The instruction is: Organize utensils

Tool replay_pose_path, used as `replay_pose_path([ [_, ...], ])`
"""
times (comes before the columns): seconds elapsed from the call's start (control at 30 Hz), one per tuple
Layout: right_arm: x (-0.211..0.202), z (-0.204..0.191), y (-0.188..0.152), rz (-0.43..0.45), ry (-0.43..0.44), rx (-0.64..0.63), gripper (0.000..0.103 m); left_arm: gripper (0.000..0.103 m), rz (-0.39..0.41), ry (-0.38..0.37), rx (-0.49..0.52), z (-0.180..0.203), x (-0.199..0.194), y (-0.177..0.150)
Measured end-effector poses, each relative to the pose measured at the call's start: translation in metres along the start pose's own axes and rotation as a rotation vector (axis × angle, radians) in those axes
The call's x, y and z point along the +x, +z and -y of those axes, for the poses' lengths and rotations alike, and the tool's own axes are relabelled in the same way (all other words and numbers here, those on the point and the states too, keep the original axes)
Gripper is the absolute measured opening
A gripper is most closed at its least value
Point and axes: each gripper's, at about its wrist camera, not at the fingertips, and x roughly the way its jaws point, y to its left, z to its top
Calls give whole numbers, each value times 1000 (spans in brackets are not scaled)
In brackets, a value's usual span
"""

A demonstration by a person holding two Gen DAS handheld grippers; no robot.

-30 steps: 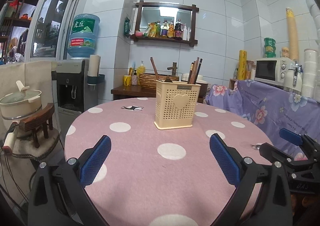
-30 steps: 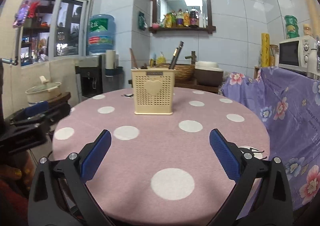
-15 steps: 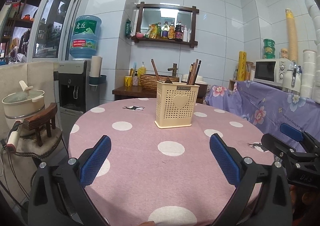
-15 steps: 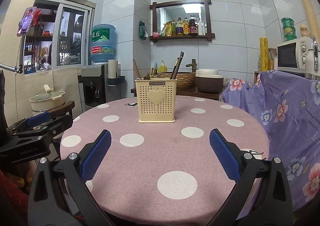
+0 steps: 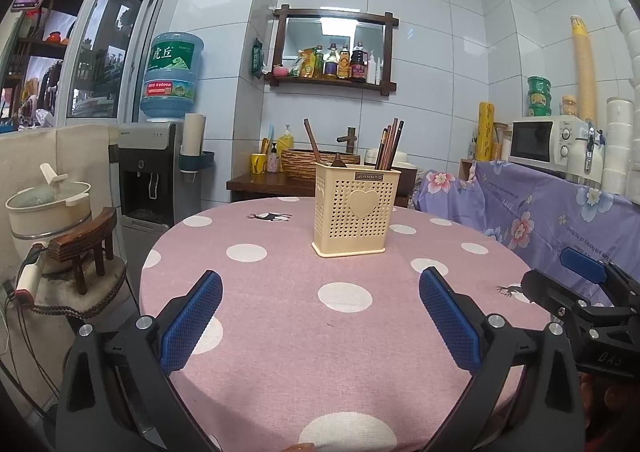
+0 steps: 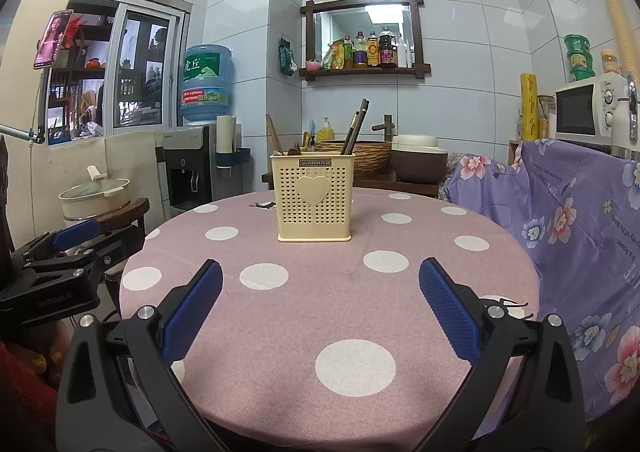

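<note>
A cream utensil holder (image 5: pixel 355 212) stands upright near the middle of the round bench (image 5: pixel 280 292), on its pink spotted cloth, with its heart-marked face turned toward both cameras. It already holds the utensils: a bundle of dark chopsticks (image 5: pixel 390 148) leans out at its right end, and a brown-handled utensil (image 5: pixel 311 142) rises at its left end, so they sit apart rather than mixed, probably in separate compartments, though the dividers are hidden. No loose utensil shows on the cloth. The left claw (image 5: pixel 320 318) hangs at the near edge of the bench with its blue pads spread wide and nothing between them; the right claw (image 6: pixel 320 316) does the same on its side, equally wide and empty. Both are well short of the holder and aimed at it, a resting pose that suggests the sorting is either finished or not yet begun.
</note>
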Motion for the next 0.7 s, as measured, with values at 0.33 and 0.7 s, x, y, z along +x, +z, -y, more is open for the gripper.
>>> replay_pose_path([
  [0.33,0,0,0,-3,2,0,97,98,-2,-1,-1,0,0,0],
  [0.7,1,-1,0,-6,3,-1,97,98,-1,-1,0,0,0,0],
])
